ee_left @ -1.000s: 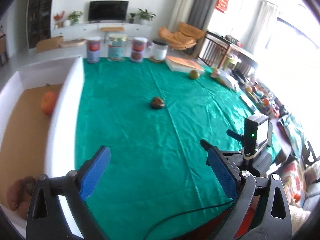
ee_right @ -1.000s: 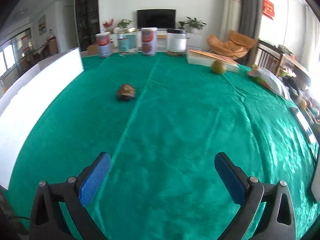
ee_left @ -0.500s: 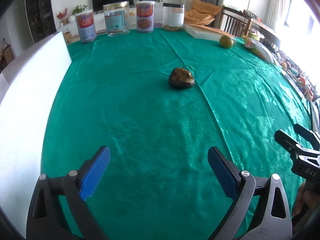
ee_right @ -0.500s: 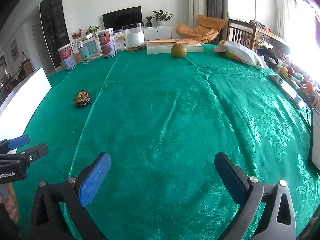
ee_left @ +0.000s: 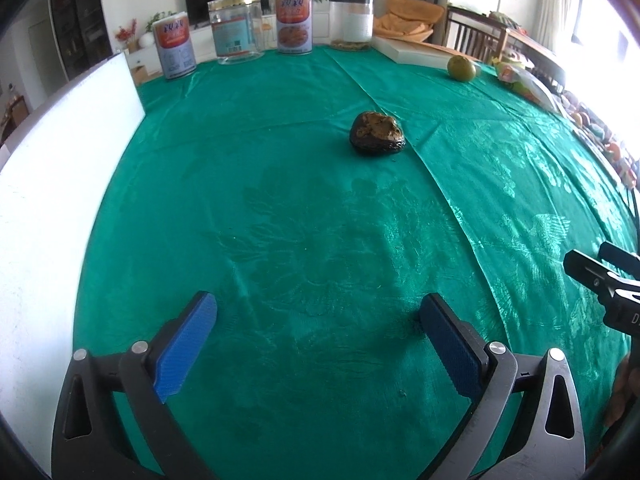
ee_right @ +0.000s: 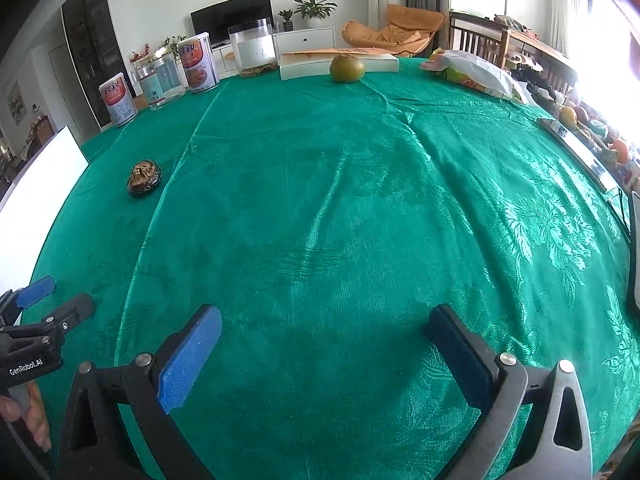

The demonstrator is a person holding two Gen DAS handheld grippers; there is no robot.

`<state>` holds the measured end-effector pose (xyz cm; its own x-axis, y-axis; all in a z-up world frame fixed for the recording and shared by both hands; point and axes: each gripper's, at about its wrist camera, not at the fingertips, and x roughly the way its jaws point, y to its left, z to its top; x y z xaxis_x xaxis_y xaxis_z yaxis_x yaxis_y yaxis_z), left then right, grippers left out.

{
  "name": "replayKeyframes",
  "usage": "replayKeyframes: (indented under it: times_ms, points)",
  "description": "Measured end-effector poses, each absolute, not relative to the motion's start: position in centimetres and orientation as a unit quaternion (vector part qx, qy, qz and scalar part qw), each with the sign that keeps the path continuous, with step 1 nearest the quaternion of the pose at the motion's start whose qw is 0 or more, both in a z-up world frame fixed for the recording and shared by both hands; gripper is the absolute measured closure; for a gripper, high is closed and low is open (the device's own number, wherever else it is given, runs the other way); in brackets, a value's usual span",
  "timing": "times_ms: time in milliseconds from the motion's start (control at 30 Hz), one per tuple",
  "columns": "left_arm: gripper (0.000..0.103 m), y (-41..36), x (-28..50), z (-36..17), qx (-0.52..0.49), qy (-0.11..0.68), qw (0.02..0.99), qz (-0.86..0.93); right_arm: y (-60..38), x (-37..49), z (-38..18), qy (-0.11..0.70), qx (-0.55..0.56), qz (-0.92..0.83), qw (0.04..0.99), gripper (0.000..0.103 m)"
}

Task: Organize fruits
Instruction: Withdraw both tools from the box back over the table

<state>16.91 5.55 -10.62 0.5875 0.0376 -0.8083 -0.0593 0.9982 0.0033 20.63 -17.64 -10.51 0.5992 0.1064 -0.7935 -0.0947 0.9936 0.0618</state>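
Note:
A dark brown wrinkled fruit (ee_left: pixel 377 133) lies on the green tablecloth (ee_left: pixel 320 240), straight ahead of my left gripper (ee_left: pixel 318 312), which is open and empty. The same fruit (ee_right: pixel 144 178) shows at the far left in the right wrist view. A round green fruit (ee_right: pixel 347 67) sits at the table's far side against a flat white box (ee_right: pixel 340 63); it also appears as a green fruit (ee_left: pixel 461 67) at the upper right of the left wrist view. My right gripper (ee_right: pixel 324 324) is open with nothing between its fingers.
A white box wall (ee_left: pixel 60 184) runs along the table's left edge. Several tins and jars (ee_left: pixel 256 32) stand along the far edge. A plastic bag (ee_right: pixel 476 70) and more fruit (ee_right: pixel 592 128) lie at the right. A hand (ee_right: pixel 24 416) holds the left gripper.
The left gripper has swung right from over the white box and moved closer to the dark fruit. The right gripper has turned right, bringing the green fruit more into view.

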Motion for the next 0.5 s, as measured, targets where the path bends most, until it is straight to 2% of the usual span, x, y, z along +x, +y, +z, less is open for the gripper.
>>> replayKeyframes:
  times_ms: [233, 367, 500]
  points:
    - [0.001, 5.5, 17.1, -10.5, -0.011, 0.459, 0.888, 0.018, -18.7, 20.6, -10.4, 0.444, 0.022, 0.035, 0.895, 0.0]
    - [0.003, 5.7, 18.2, -9.3, -0.04, 0.506, 0.861, -0.019, -18.7, 20.5, -10.4, 0.445, 0.024, 0.037, 0.894, 0.0]
    - [0.002, 4.6, 19.5, -6.1, -0.049, 0.434, 0.899, -0.031, -18.4, 20.7, -10.4, 0.448, 0.016, 0.035, 0.893, 0.0]
